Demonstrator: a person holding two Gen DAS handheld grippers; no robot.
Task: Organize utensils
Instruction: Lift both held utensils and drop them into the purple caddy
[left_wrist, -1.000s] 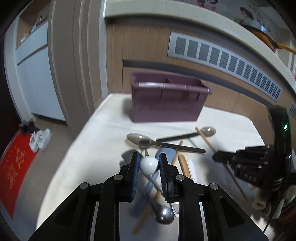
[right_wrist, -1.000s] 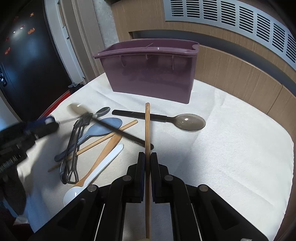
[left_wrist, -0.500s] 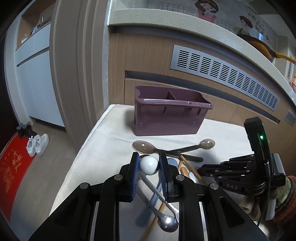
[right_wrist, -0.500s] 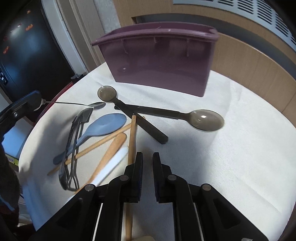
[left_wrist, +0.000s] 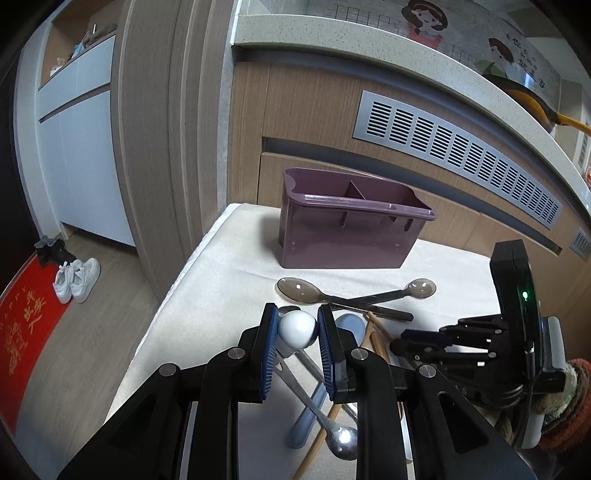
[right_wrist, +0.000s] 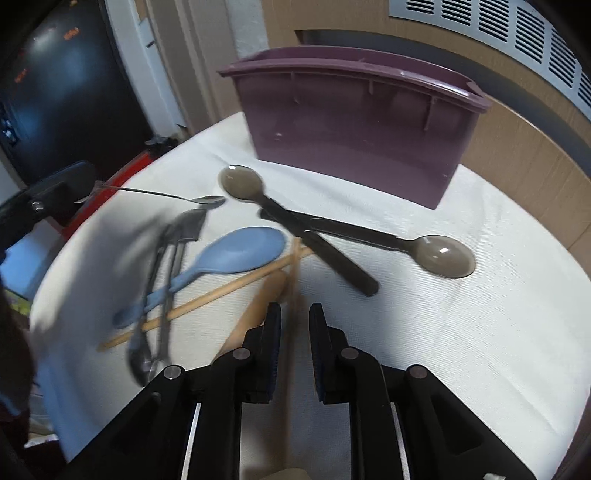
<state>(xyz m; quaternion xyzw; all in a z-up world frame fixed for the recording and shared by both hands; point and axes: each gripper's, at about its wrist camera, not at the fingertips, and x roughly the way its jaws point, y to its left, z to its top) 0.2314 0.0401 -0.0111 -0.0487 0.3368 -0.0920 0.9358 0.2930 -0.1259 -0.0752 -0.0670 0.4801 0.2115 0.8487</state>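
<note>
Meanwhile the left gripper (left_wrist: 297, 338) is clamped on a white-knobbed metal spoon (left_wrist: 296, 328) held above the table's (left_wrist: 221, 280) left edge. Right gripper (right_wrist: 294, 326), jaws apart, straddles a wooden chopstick (right_wrist: 294, 280) mid-table. Purple caddy (right_wrist: 354, 136) stands at the far edge; the right side lies bare.

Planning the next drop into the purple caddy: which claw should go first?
Left, likely. The left claw is shut on the metal spoon, lifted, facing the purple caddy. The right claw is open, the wooden chopstick loose between its fingers.
</note>
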